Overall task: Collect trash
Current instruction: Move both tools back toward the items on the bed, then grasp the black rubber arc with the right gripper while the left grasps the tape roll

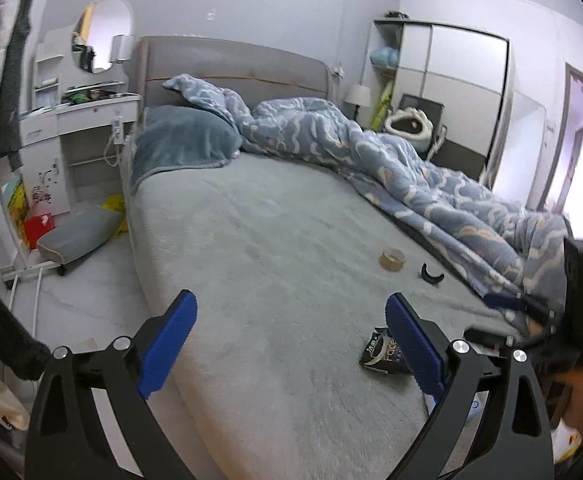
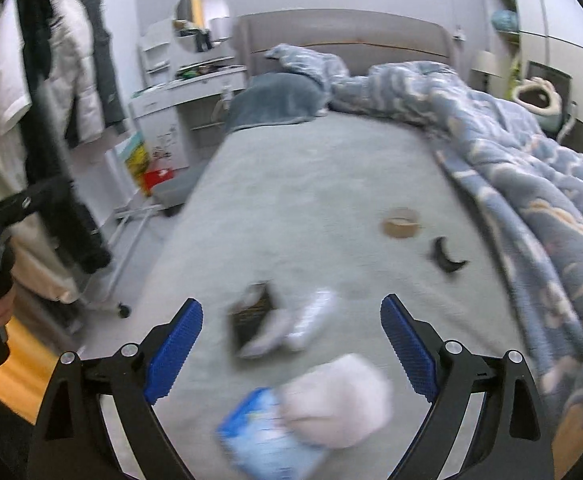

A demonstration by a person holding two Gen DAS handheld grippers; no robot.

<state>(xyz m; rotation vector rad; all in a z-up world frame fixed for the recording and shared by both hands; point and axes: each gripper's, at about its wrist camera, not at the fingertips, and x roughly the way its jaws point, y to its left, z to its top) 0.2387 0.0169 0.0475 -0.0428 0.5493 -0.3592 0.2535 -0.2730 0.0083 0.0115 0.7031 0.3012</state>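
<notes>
Left wrist: grey bed (image 1: 275,240), rumpled blue duvet (image 1: 431,176), white dresser (image 1: 75,120) beside.

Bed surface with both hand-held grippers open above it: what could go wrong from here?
1. The tape roll and black curved piece lie near the trash; they may get collected by mistake.
2. The black wrapper sits partly behind the left hand-held gripper; a grab could pinch the fleece bed sheet.
3. The right-wrist view is blurred, so aiming is uncertain.
</notes>
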